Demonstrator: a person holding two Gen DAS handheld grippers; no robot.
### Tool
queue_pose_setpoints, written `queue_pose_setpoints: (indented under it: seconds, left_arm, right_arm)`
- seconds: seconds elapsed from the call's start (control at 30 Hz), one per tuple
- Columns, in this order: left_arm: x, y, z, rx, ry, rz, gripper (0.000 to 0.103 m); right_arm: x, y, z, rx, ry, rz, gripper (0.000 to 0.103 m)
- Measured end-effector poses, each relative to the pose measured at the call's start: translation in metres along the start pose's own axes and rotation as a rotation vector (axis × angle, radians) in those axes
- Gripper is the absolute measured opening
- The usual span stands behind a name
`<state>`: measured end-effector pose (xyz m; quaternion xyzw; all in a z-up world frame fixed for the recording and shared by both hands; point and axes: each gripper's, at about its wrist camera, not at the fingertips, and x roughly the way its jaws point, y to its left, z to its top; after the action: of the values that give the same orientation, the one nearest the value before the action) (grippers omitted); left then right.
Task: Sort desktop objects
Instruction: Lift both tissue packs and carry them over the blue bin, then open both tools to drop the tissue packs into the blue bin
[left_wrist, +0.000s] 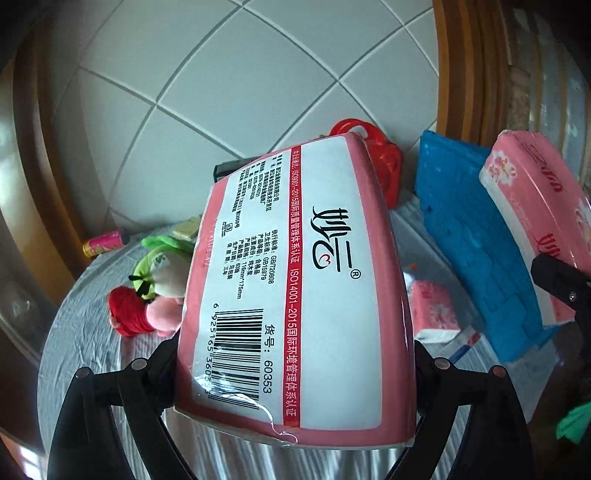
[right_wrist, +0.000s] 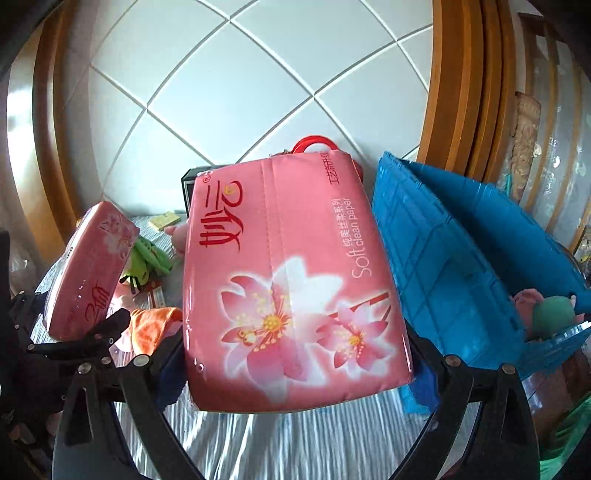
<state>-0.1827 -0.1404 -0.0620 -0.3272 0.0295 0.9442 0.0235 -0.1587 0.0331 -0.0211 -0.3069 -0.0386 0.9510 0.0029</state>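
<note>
My left gripper is shut on a pink tissue pack, held above the table with its white barcode side facing the camera. In the right wrist view, my right gripper is shut on a second pink tissue pack, flower print up. Each view shows the other hand's load: the right pack at the far right, the left pack at the left. A blue plastic basket stands just right of the right pack. It also appears between the two packs, as the blue basket.
A grey cloth covers the table. On it lie a plush toy, a small tissue pack, an orange cloth, a pink can, a black box and a red bag. Soft toys sit inside the basket.
</note>
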Motion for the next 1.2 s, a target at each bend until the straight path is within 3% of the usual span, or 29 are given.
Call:
queue_pose_setpoints:
  seconds: [0.2,0.33,0.47,0.57,0.7,0.83,0.93,1.0,1.07,1.2]
  left_arm:
    - [-0.020,-0.090,0.034,-0.009,-0.109,-0.036,0.093]
    - [-0.032,-0.178,0.060,-0.013,-0.176,-0.061,0.093]
    - [-0.036,-0.271,0.083,0.031,-0.208,-0.105,0.093]
    - [-0.031,-0.331,0.098,0.048,-0.201,-0.134,0.093]
    - [-0.001,-0.394,0.113,0.081,-0.127,-0.155,0.093]
    - [0.033,-0.430,0.118,0.103,-0.049,-0.128,0.093]
    - [0.044,-0.437,0.120,0.080,0.012,-0.176,0.093]
    - [0.046,-0.443,0.120,0.090,0.026,-0.157,0.093]
    - [0.050,-0.449,0.118,0.115,0.057,-0.154,0.093]
    - [0.054,-0.451,0.117,0.131,0.076,-0.143,0.095]
  right_arm:
    - [-0.036,-0.100,0.015,0.005,-0.132,-0.044,0.096]
    - [-0.060,-0.185,0.022,0.012,-0.209,-0.082,0.096]
    - [-0.064,-0.282,0.019,0.032,-0.227,-0.149,0.097]
    - [-0.051,-0.343,0.022,0.042,-0.203,-0.177,0.096]
    - [-0.015,-0.399,0.027,0.049,-0.178,-0.191,0.096]
    - [0.021,-0.435,0.029,0.074,-0.156,-0.187,0.096]
    - [0.045,-0.457,0.026,0.112,-0.117,-0.167,0.096]
    - [0.045,-0.471,0.023,0.167,-0.106,-0.106,0.096]
    - [0.041,-0.477,0.023,0.173,-0.134,-0.108,0.096]
    - [0.054,-0.485,0.029,0.191,-0.064,-0.105,0.097]
